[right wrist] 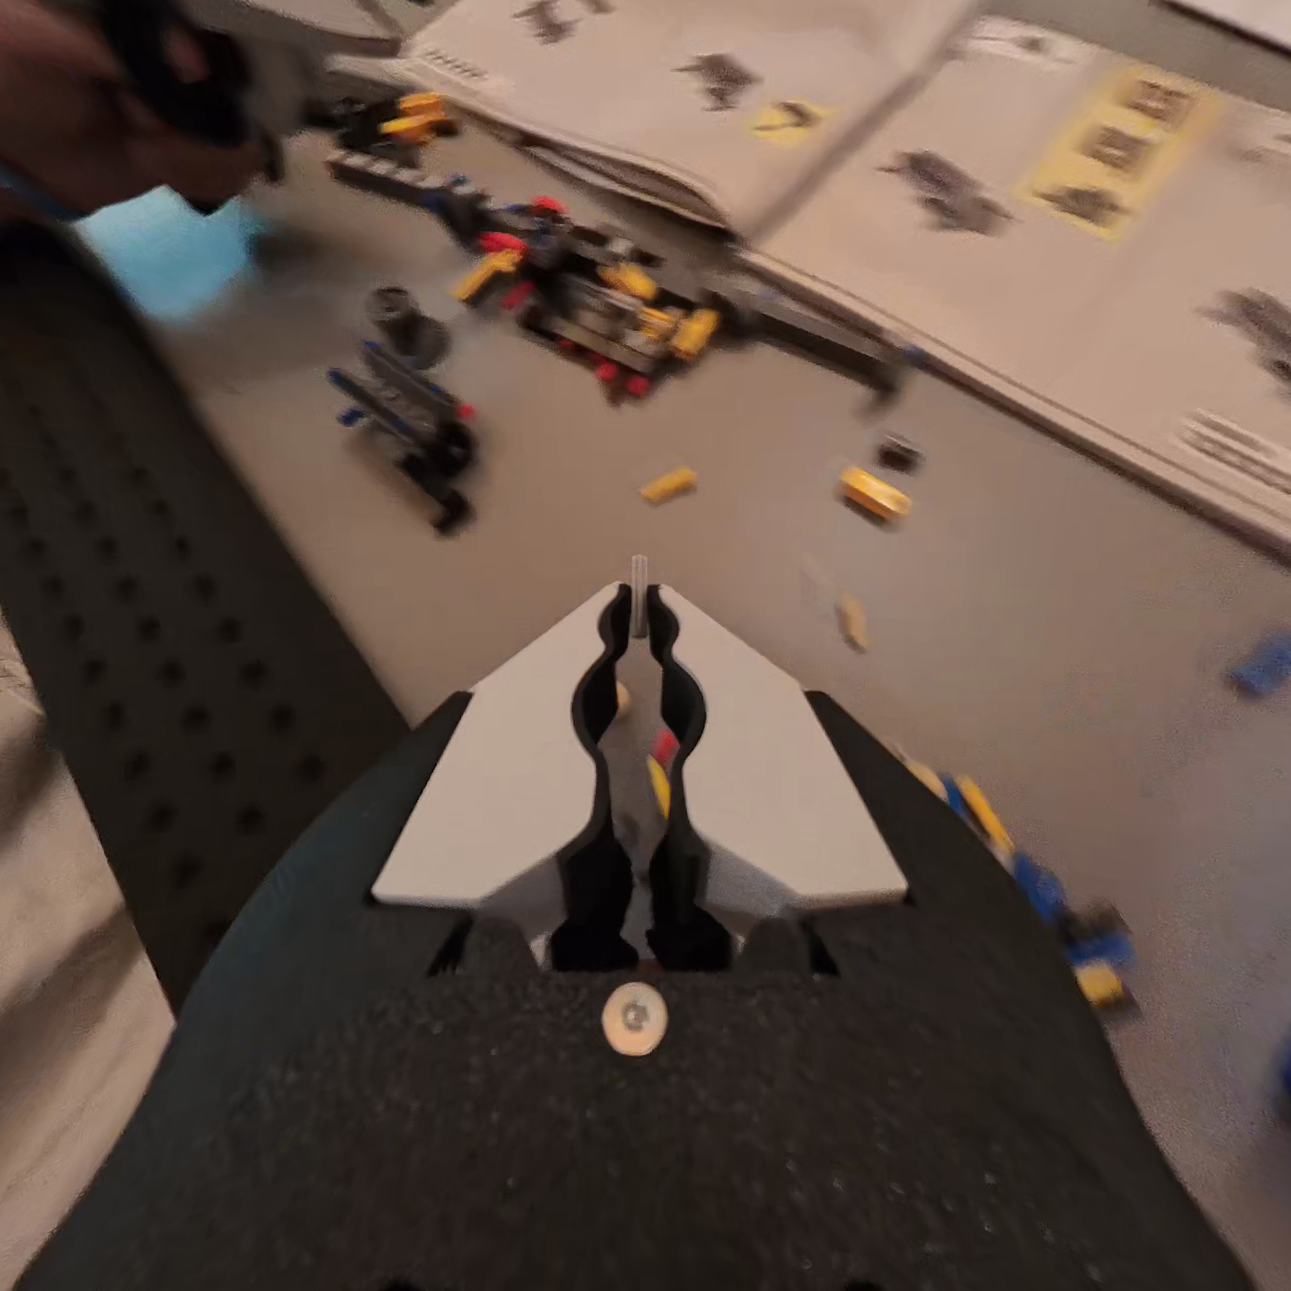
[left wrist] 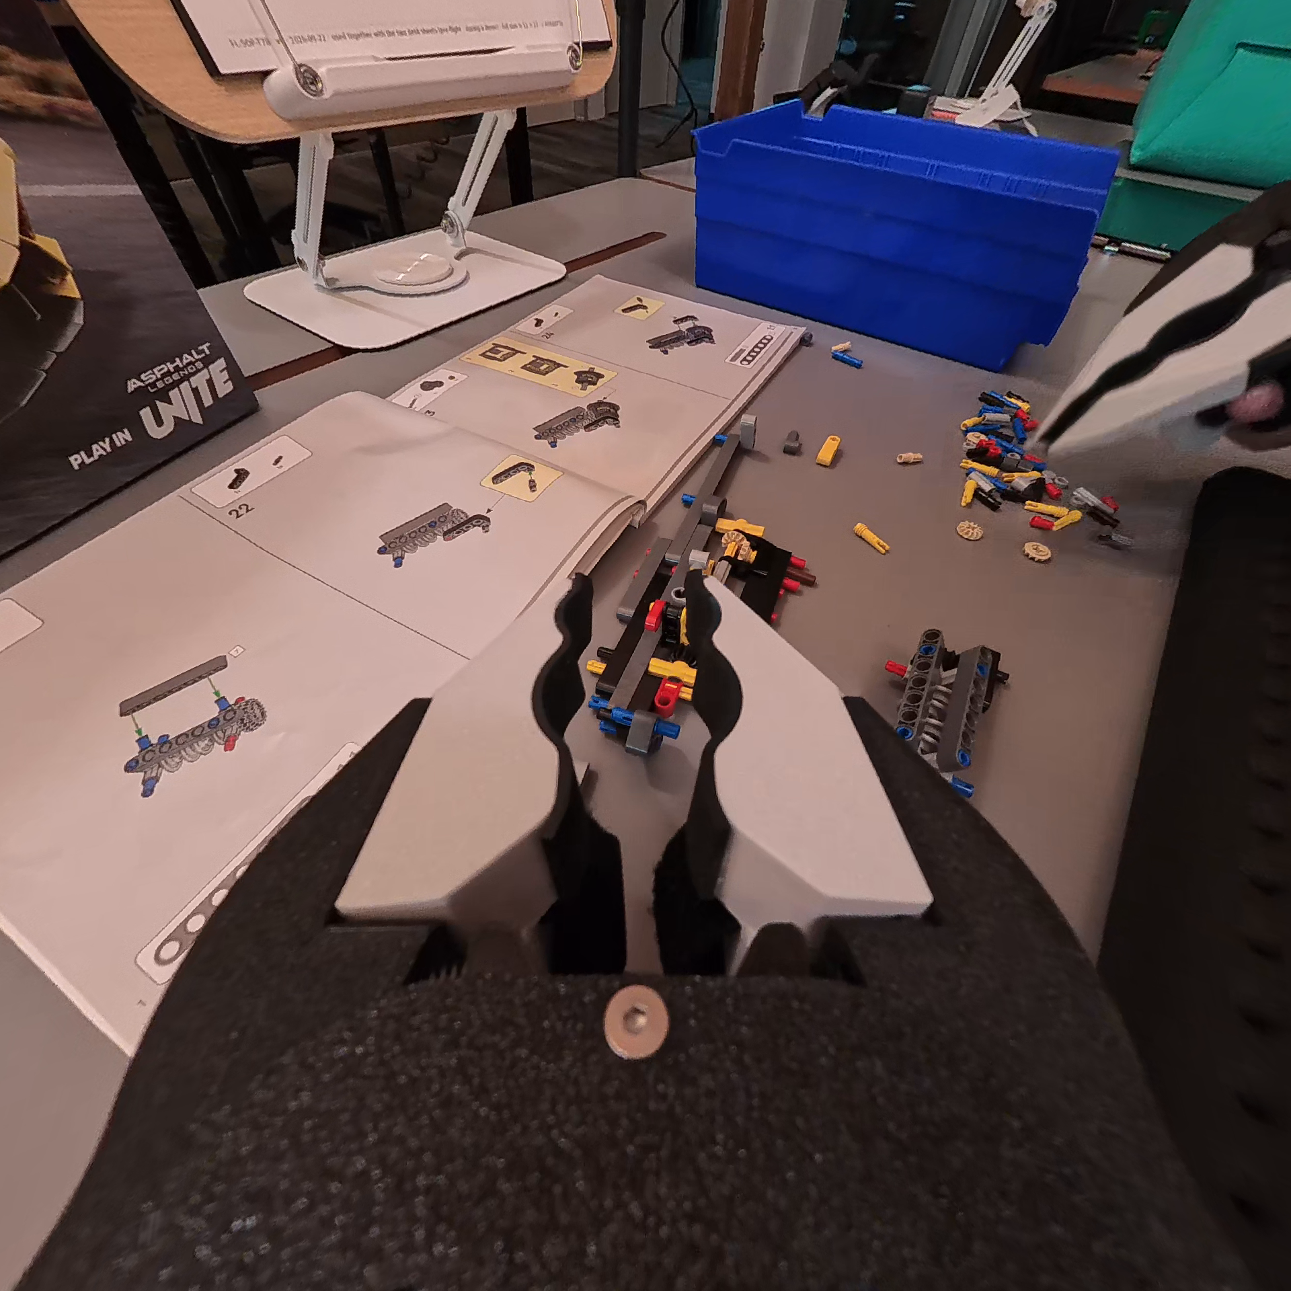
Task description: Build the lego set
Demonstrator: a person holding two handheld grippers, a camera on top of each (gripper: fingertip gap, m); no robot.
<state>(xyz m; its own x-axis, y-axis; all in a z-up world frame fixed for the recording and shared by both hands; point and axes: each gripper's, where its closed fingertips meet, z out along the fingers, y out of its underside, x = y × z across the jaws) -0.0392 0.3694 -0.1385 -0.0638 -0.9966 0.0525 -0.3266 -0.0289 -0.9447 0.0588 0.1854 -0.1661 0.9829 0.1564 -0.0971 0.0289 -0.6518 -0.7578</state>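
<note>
My right tongs (right wrist: 637, 594) pinch a thin grey axle (right wrist: 638, 587) at the very tips; my left tongs (left wrist: 639, 594) stand parted and empty above the long chassis build (left wrist: 688, 629) on the surface (left wrist: 978, 615). That axle is gripped shallowly, so I judge a jolt could twist it loose into the clutter. Beside the chassis lies one smaller grey sub-assembly (left wrist: 943, 698). Farther off: two tan gears (left wrist: 971, 529), one pile of loose pins (left wrist: 1013, 461), one open instruction booklet (left wrist: 391, 531), one blue bin (left wrist: 894, 230).
</note>
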